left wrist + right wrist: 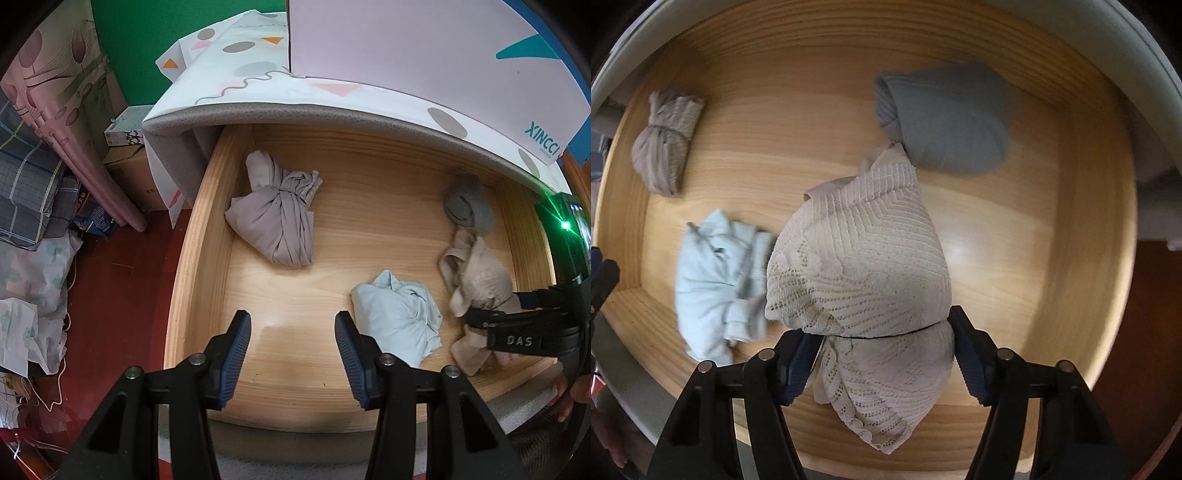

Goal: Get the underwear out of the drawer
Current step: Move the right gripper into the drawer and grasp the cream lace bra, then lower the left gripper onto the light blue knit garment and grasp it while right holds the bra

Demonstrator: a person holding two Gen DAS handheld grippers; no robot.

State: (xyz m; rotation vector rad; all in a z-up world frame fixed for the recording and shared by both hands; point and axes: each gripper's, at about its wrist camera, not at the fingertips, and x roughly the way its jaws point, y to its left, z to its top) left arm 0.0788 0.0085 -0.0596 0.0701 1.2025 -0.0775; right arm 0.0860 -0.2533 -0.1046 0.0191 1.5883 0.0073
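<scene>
An open wooden drawer (207, 206) holds several rolled pieces of underwear. My right gripper (882, 339) is shut on a cream lace piece (864, 258), which bulges between the jaws above the drawer floor; in the left wrist view the right gripper (491, 314) grips that same cream piece (480, 273) at the drawer's right. My left gripper (291, 332) is open and empty above the drawer's front. A light blue piece (399, 317) (716, 280) lies beside the cream one. A mauve piece (277, 218) (665, 144) lies at the left, a grey one (469, 203) (945, 118) at the back.
A patterned mattress (258, 74) overhangs the drawer's back. A white board (424, 48) lies on it. Left of the drawer are a red floor (122, 280), cardboard boxes (129, 162), folded bedding (29, 177) and cables.
</scene>
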